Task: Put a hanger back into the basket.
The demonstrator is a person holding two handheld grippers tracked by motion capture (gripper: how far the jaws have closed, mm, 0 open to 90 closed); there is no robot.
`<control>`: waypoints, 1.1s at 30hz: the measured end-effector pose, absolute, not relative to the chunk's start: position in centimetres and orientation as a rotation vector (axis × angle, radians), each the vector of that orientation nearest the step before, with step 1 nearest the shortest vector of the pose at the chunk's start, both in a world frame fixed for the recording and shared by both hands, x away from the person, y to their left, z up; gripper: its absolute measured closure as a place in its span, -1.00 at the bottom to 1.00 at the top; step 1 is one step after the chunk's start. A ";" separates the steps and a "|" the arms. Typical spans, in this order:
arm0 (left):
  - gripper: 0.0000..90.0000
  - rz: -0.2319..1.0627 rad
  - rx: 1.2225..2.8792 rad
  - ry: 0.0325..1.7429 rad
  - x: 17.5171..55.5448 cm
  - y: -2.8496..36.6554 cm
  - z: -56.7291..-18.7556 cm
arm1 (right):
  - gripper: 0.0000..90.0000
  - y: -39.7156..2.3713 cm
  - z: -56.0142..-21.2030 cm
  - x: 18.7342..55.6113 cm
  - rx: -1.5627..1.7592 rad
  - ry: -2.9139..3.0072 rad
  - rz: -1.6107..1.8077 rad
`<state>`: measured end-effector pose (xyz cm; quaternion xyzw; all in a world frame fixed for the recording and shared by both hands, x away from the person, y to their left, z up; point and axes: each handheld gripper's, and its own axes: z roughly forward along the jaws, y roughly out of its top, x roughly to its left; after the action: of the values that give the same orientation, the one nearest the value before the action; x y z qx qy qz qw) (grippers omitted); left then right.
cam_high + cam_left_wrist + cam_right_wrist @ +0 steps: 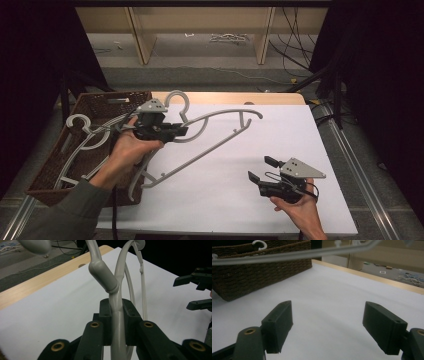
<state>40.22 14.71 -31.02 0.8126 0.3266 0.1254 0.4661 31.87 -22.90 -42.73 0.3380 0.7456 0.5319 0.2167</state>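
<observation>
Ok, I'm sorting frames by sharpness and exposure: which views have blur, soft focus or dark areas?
High view: the white table top is evenly lit, the surroundings at both sides nearly black. Left gripper view: the grey hanger clamped in the left hand-held gripper is fairly sharp, its hook at top left blurred. Right gripper view: the hanger bar across the top is soft, the wicker basket darker but readable.

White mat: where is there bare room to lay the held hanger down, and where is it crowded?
The white mat is bare between the hanger in the left gripper and the open right gripper, and along its far right. The left is crowded: the wicker basket holds more hangers.
</observation>
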 end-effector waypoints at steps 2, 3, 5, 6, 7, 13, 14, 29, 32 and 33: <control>0.78 0.337 1.985 0.823 40.3 16.1 -30.1 | -0.44 -23.0 -42.7 31.8 0.935 2.074 1.467; 0.78 0.348 1.997 0.827 40.3 16.8 -29.8 | -0.44 -23.1 -42.7 31.8 0.920 2.064 1.465; 0.78 0.373 2.004 0.846 40.4 17.9 -29.4 | -0.44 -23.1 -42.8 31.8 0.919 2.064 1.464; 0.78 0.385 2.004 0.852 40.4 18.4 -29.2 | -0.44 -23.1 -42.8 31.8 0.919 2.063 1.465; 0.78 0.439 2.013 0.832 40.7 19.2 -29.0 | -0.44 -23.0 -42.8 31.7 0.937 2.079 1.465; 0.78 0.477 1.974 0.937 40.7 22.9 -28.1 | -0.44 -22.9 -42.9 31.8 0.935 2.077 1.469; 0.78 0.501 1.970 0.945 40.8 23.6 -28.0 | -0.44 -22.9 -43.0 31.8 0.928 2.068 1.465; 0.78 0.607 1.908 1.118 41.1 32.2 -29.9 | -0.46 -23.0 -43.0 31.9 0.944 2.086 1.452; 0.78 0.627 1.916 1.140 41.1 33.3 -30.2 | -0.46 -23.0 -43.0 31.9 0.945 2.081 1.457; 0.78 0.633 1.929 1.141 41.1 33.7 -30.3 | -0.46 -22.9 -43.0 31.9 0.939 2.079 1.457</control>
<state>41.11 33.72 -30.27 0.7607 0.4502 0.2497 0.3954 31.89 -22.95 -43.01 0.3389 0.7498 0.5257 0.2156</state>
